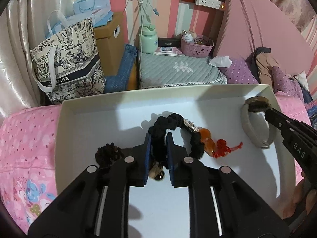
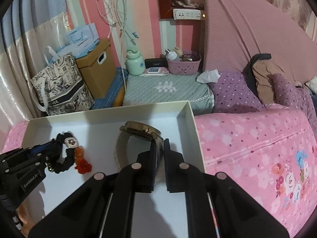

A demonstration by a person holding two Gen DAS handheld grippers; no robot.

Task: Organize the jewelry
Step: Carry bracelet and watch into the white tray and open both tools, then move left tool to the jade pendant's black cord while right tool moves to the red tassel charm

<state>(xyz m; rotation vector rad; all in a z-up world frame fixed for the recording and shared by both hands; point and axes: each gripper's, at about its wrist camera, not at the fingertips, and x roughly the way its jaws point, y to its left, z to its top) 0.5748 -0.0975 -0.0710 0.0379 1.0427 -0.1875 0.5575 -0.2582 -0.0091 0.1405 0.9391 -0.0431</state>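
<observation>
White box (image 1: 67,130) on pink bedspread (image 1: 25,138), serving as collection tray. Left gripper (image 1: 158,136) clamped a black scrunchie (image 1: 172,123), lowered inside. Right gripper (image 2: 159,141) pinched a watch (image 2: 142,131) by its strap, near the right wall. Orange-red charm (image 1: 216,146) lay between.

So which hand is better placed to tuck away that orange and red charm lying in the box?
Probably the left. The left gripper holds the black scrunchie right beside the orange-red charm in the white box. The right gripper is clamped on the watch, farther away.
</observation>
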